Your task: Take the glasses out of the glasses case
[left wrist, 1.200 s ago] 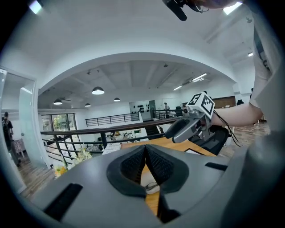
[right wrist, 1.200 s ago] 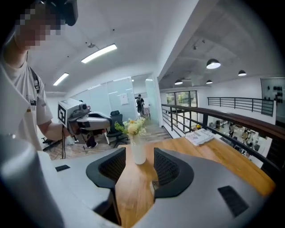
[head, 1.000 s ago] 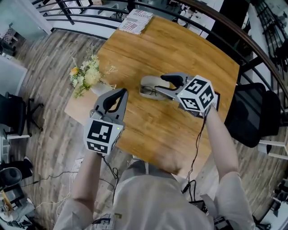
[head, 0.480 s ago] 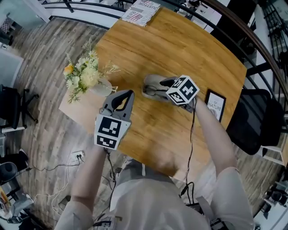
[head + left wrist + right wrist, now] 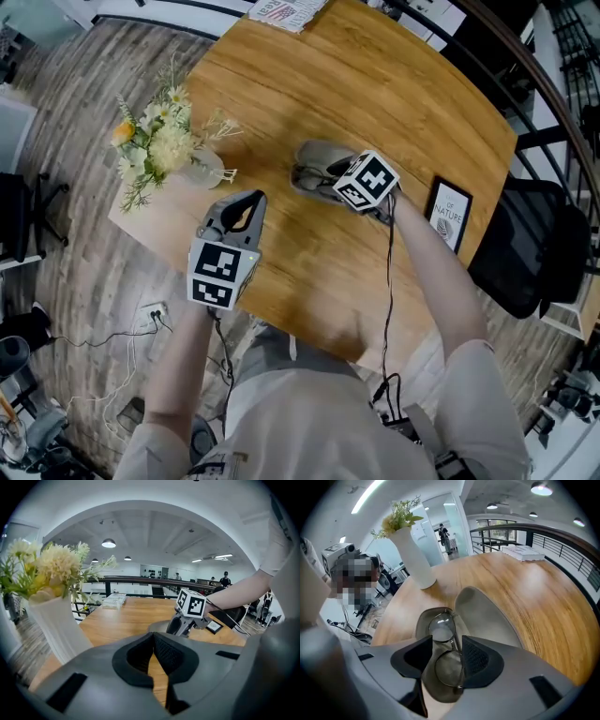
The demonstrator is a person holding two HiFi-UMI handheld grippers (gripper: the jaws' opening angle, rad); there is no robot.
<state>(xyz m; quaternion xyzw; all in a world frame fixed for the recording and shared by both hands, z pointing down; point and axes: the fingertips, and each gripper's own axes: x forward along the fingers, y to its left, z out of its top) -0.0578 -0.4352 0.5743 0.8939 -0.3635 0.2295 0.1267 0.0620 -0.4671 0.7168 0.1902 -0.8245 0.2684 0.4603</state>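
An open grey glasses case (image 5: 314,155) lies in the middle of the round wooden table (image 5: 394,84). In the right gripper view its lid (image 5: 487,616) is tipped back and thin-rimmed glasses (image 5: 440,629) lie folded in the lower half. My right gripper (image 5: 446,641) is open, lowered over the case with one pad on each side of the nearer lens. From the head view the right gripper (image 5: 323,173) reaches in from the case's right. My left gripper (image 5: 251,197) hangs near the table's left front edge, apart from the case, its tips closed together on nothing (image 5: 152,637).
A white vase of flowers (image 5: 202,169) stands at the table's left edge, close beside the left gripper (image 5: 56,625). A small framed card (image 5: 447,214) stands right of the case. Books (image 5: 286,9) lie at the far edge. A black chair (image 5: 525,253) and a railing ring the table.
The right gripper has moved left and down over the open case, so its jaws now straddle the glasses. The left gripper has stayed about where it was.
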